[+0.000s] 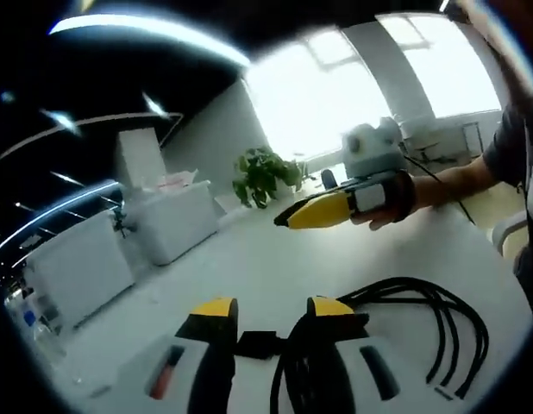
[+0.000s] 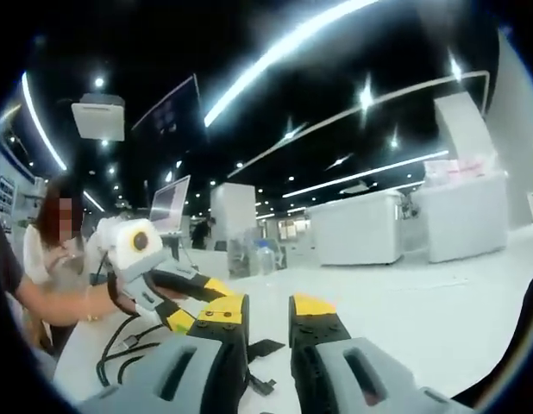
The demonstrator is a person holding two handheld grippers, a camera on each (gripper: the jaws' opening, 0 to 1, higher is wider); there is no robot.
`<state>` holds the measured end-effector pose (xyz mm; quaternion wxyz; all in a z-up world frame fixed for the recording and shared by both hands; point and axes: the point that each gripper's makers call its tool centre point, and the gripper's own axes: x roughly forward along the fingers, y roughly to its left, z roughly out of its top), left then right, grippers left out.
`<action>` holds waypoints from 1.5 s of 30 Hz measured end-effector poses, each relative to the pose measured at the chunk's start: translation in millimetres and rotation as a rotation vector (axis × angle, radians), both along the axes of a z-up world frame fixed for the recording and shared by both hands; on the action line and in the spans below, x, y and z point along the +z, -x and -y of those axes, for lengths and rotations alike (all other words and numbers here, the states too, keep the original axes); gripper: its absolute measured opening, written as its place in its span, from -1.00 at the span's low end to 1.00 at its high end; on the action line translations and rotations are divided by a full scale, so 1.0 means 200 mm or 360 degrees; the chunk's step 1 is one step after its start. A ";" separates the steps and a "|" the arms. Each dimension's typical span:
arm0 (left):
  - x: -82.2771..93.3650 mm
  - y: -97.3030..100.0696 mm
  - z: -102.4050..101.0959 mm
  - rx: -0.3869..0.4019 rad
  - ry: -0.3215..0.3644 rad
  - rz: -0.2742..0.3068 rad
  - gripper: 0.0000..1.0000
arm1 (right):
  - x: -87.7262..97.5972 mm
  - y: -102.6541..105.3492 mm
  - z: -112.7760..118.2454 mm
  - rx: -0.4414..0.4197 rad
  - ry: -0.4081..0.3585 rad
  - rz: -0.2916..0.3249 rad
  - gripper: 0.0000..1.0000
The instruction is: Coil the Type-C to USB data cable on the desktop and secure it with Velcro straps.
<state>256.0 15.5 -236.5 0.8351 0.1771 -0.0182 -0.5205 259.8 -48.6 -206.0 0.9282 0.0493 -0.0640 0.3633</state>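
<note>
Left claw (image 1: 271, 312) rises from the bottom of the left gripper view with its two yellow-tipped jaws standing a little apart. Between them sits a small black piece (image 1: 258, 343) — it looks like a Velcro strap, though whether the jaws press on it I cannot tell. The black data cable (image 1: 439, 332) lies in loose loops on the white table (image 1: 249, 267); one part of the bundle runs down along the right-hand jaw, the rest spreads out to the right of it. Higher up, the right claw (image 1: 288, 220) comes in from the right, held in a person's hand (image 1: 389, 200) above the table and well apart from the cable; its yellow tips lie together. Behind stand white cabinets (image 1: 167, 220) and a green plant (image 1: 265, 175) before bright windows.

In the right gripper view, the right claw (image 2: 268, 309) shows with only a narrow gap between its jaws and nothing between them. To the left, the left claw (image 2: 176, 319) is low over the table (image 2: 422, 310), and the cable (image 2: 120, 355) loops on the surface under it — its jaws are partly hidden, so their stance cannot be read here. A black strap end (image 2: 262, 348) lies on the table just beyond the near jaws. A person (image 2: 55, 250) sits at the far left beside a monitor (image 2: 169, 205).
</note>
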 end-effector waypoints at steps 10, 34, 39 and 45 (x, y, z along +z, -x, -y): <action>0.14 -0.05 -0.05 0.0016 0.0692 -0.0466 -0.34 | -0.02 0.00 0.00 0.0001 -0.0005 -0.0024 -0.64; 0.28 0.00 -0.06 0.0077 0.0514 -0.0017 -0.14 | -0.02 0.01 -0.02 0.0022 0.0013 -0.0027 -0.63; 0.33 -0.01 -0.05 0.0177 0.0264 0.0314 -0.20 | -0.03 0.01 -0.03 0.0031 0.0013 -0.0030 -0.63; 0.46 0.02 -0.03 0.0219 0.0178 0.0600 -0.24 | -0.01 0.02 -0.04 0.0058 -0.0019 -0.0021 -0.64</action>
